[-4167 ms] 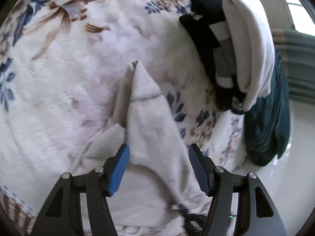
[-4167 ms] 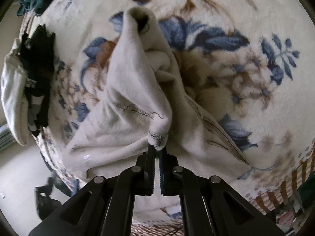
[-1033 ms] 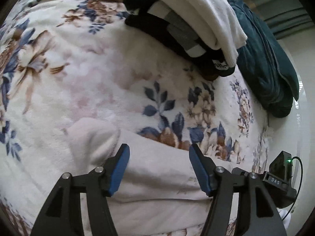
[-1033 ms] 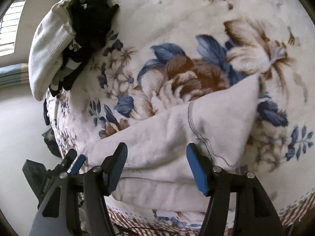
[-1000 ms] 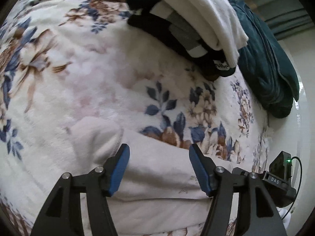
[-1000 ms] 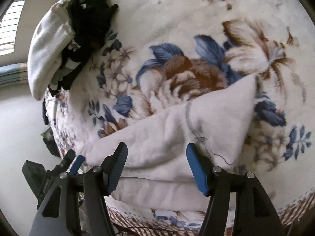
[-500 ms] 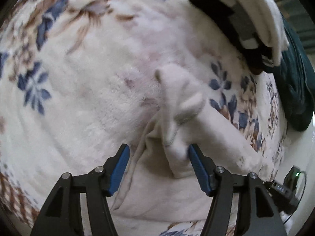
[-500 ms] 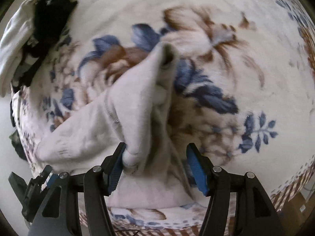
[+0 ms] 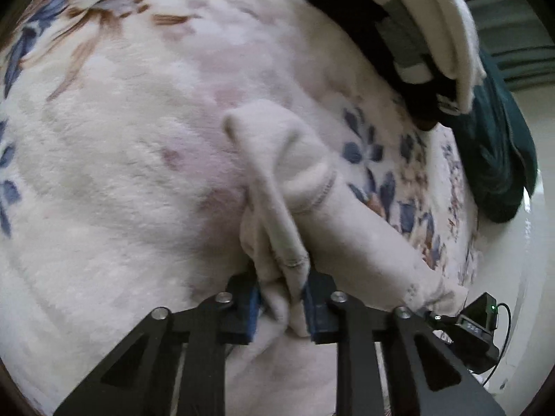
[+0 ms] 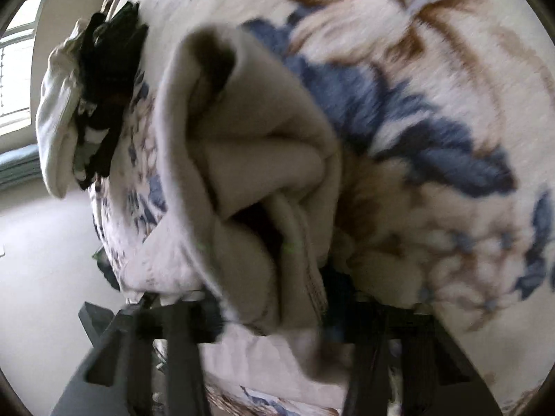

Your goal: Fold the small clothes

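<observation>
Now both jaws, spread a second ago, pinch the cream garment [image 9: 305, 187] bunched on the floral blanket [image 9: 121, 138] near the folded pile [image 9: 416, 34]: left hand-held gripper [image 9: 282, 303] and right hand-held gripper [image 10: 274, 315] grip gathered folds, likely starting another fold.

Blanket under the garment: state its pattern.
Cream blanket with blue and brown flowers, clearest in the right wrist view.

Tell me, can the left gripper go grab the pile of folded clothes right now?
Probably not yet. The left gripper is shut on the cream garment, so it has no free grip. The path over the floral blanket to the folded pile looks open, though.
</observation>
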{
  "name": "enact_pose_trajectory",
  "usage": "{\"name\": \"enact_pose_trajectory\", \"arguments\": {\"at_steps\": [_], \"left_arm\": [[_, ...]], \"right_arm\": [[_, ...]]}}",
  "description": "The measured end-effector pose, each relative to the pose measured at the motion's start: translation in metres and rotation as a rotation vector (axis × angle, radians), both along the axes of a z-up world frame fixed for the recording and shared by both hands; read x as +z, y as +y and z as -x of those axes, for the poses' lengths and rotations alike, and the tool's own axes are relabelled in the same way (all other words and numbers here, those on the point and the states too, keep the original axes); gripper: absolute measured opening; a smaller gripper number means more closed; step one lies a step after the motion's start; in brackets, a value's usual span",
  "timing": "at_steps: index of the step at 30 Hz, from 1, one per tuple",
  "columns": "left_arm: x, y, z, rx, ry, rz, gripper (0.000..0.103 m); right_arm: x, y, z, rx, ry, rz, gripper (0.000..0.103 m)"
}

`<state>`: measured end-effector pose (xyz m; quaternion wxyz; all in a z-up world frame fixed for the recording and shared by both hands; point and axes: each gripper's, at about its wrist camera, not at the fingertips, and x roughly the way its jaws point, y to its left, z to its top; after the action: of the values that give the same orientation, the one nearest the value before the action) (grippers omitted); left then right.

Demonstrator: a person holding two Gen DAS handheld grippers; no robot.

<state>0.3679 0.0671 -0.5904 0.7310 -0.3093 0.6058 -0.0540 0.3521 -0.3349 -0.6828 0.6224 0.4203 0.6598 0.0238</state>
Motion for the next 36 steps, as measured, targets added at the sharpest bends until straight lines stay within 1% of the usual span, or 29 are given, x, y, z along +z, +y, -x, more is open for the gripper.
{"name": "enact_pose_trajectory", "arguments": {"at_steps": [2,4,7,13,14,15,19,20,23,26,27,28,29,31,33,34,36], "left_arm": [[0.006,-0.003,0.0,-0.006,-0.032,-0.007,0.013],[0.013,-0.001,0.001,0.006,-0.056,0.004,0.012],[0.028,0.003,0.002,0.013,-0.09,0.021,0.011],[0.062,0.004,0.002,0.0,-0.174,0.047,0.01],[0.071,0.004,0.001,0.0,-0.191,0.068,0.01],[0.076,0.004,0.001,0.0,-0.203,0.067,0.01],[0.116,0.003,-0.005,-0.007,-0.294,0.062,0.01],[0.132,0.005,-0.009,-0.01,-0.327,0.061,0.01],[0.172,0.013,-0.023,-0.008,-0.391,0.057,0.01],[0.213,0.021,-0.049,-0.003,-0.442,0.041,0.01],[0.224,0.024,-0.058,-0.001,-0.454,0.041,0.01],[0.239,0.029,-0.076,0.001,-0.47,0.028,0.01],[0.248,0.032,-0.088,-0.003,-0.478,0.026,0.01],[0.26,0.042,-0.118,0.0,-0.482,0.024,0.01],[0.267,0.054,-0.154,0.01,-0.473,0.019,0.01],[0.271,0.062,-0.18,0.018,-0.468,0.011,0.01],[0.272,0.07,-0.211,0.021,-0.472,0.001,0.01]], "right_arm": [[0.004,0.002,0.002,-0.005,-0.023,0.015,0.023],[0.008,0.003,0.004,-0.021,-0.038,0.014,0.021],[0.027,0.002,0.009,-0.037,-0.082,0.013,0.019],[0.08,0.013,0.011,0.034,-0.194,0.053,0.018],[0.091,0.015,0.01,0.041,-0.208,0.06,0.017],[0.101,0.019,0.01,0.046,-0.226,0.056,0.017],[0.145,0.031,0.006,0.067,-0.309,0.065,0.017],[0.153,0.04,-0.001,0.07,-0.323,0.069,0.017],[0.188,0.048,-0.015,0.072,-0.37,0.065,0.017],[0.228,0.052,-0.041,0.083,-0.413,0.061,0.017],[0.239,0.057,-0.053,0.084,-0.422,0.063,0.017],[0.248,0.061,-0.067,0.083,-0.432,0.064,0.017],[0.258,0.064,-0.084,0.083,-0.442,0.062,0.017],[0.279,0.071,-0.122,0.07,-0.459,0.058,0.017],[0.293,0.077,-0.166,0.058,-0.478,0.052,0.017],[0.298,0.081,-0.188,0.053,-0.489,0.048,0.017],[0.3,0.087,-0.23,0.049,-0.507,0.046,0.017]]}}
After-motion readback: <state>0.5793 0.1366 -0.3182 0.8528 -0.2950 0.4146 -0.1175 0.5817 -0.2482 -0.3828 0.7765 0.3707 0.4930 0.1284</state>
